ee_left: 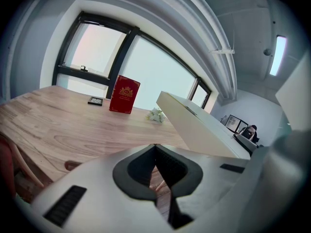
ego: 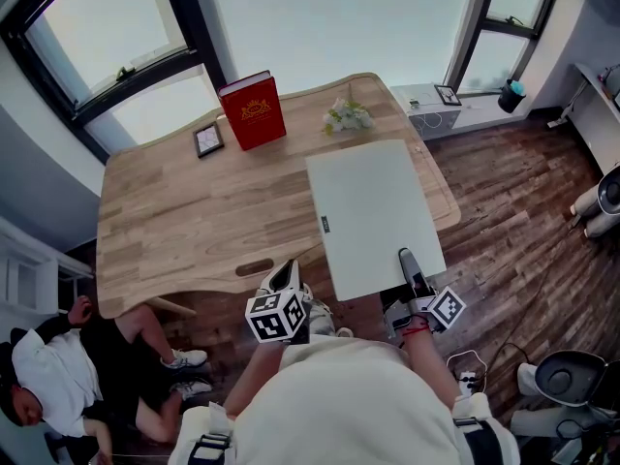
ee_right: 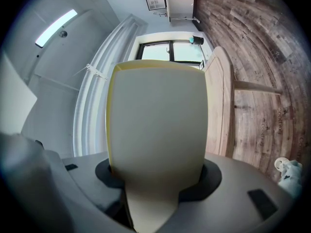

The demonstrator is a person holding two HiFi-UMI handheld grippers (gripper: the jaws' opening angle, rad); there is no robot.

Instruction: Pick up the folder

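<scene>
The folder (ego: 373, 216) is a flat pale grey-white slab with a small dark label on its left edge. It hangs over the right end of the wooden table (ego: 194, 211), its near edge past the table's front. My right gripper (ego: 407, 260) is shut on the folder's near edge. In the right gripper view the folder (ee_right: 155, 130) fills the space between the jaws of that gripper (ee_right: 155, 183) and hides most of what lies beyond. My left gripper (ego: 281, 277) stays at the table's front edge, to the left of the folder (ee_left: 199, 125). That gripper (ee_left: 155, 152) has its pads together on nothing.
A red book (ego: 254, 111) stands upright at the table's far side, with a small picture frame (ego: 208, 139) to its left and white flowers (ego: 347, 116) to its right. A person (ego: 58, 366) sits on the floor at lower left. A low cabinet (ego: 436, 105) stands by the window.
</scene>
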